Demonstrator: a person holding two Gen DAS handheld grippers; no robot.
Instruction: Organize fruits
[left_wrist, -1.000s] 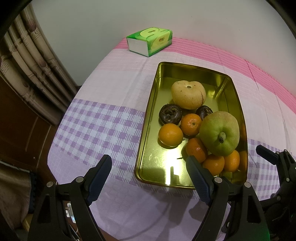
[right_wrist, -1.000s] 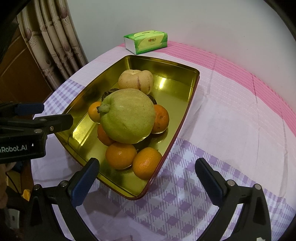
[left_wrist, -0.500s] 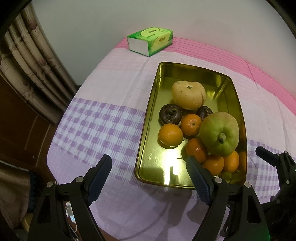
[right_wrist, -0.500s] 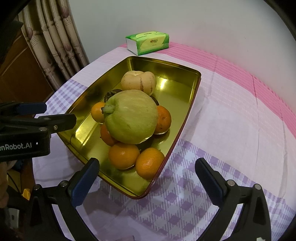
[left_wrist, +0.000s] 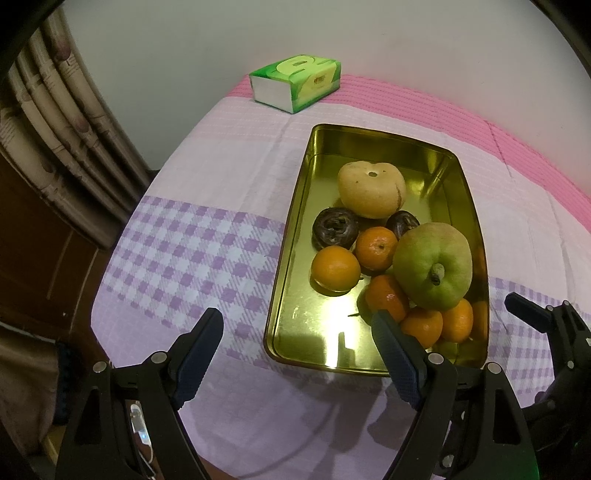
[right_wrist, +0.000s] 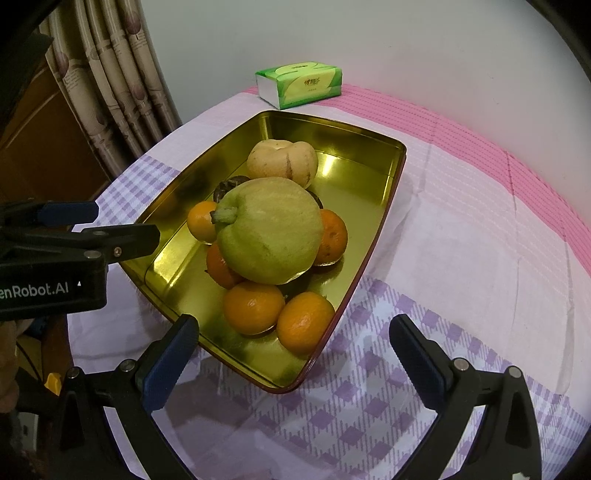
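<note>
Gold tray (left_wrist: 291, 280) lies on the table, long axis running away from both sets of jaws toward the wall. Fruits piled at its near end: big green fruit (left_wrist: 434, 266), stem toward the left gripper (left_wrist: 297, 347), atop oranges (right_wrist: 253, 307). Left gripper's jaws apart, empty, just short of the tray's near rim. Right gripper (right_wrist: 293, 347): jaws apart, empty, over the near corner. Pink and purple-checked cloth (left_wrist: 192, 251); tissue box (left_wrist: 295, 82) at the wall; curtain (right_wrist: 118, 85) left.

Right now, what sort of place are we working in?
Probably a home room: a table under a pink and purple checked cloth, patterned curtains beside it, and a green tissue pack by the wall behind the gold fruit tray.
</note>
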